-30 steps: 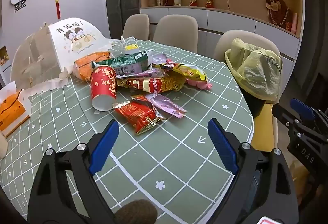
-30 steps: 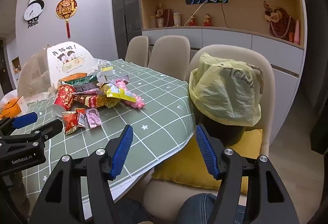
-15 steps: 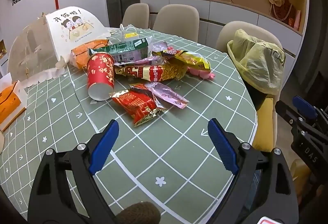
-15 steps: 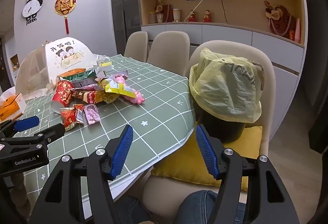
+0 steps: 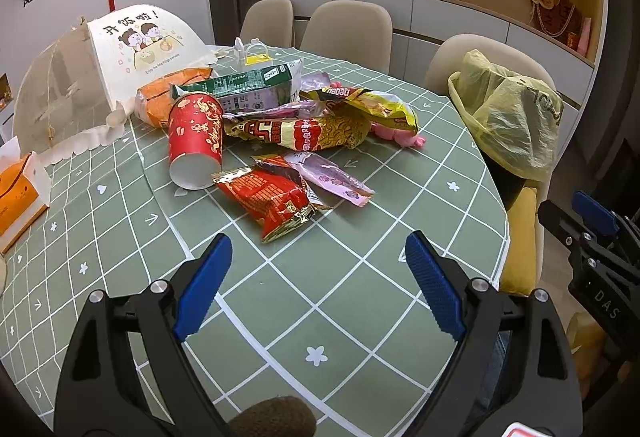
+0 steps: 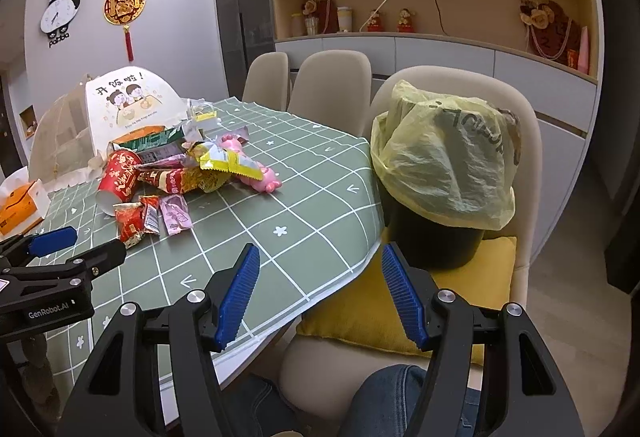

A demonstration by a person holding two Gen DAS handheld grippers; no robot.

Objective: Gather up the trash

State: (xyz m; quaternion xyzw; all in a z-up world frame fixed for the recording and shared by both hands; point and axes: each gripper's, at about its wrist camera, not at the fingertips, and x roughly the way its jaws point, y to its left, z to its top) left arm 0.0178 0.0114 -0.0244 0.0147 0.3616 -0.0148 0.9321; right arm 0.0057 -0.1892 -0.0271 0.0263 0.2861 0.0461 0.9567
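Nothing is being collected yet: both the left gripper (image 5: 318, 281) and right gripper (image 6: 320, 291) are hovering with jaws apart and empty, the trash pile (image 5: 280, 141) lying untouched ahead of the left jaws, the bag-lined bin (image 6: 436, 197) waiting just beyond the right jaws.

We read "nabati" on yellow wrapper (image 5: 370, 105), "GenRobot.AI" on left gripper (image 6: 60, 257), "DAS" on right gripper (image 5: 600, 237), "panda" under wall clock (image 6: 60, 13)

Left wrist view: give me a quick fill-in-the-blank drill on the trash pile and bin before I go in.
1. The red paper cup lies on its ____.
2. The bin stands on a yellow cushion and is lined with a ____ bag.
3. The left gripper is open and holds ____.
4. The wrapper nearest the left gripper is ____.

Missing words: side; yellow; nothing; red
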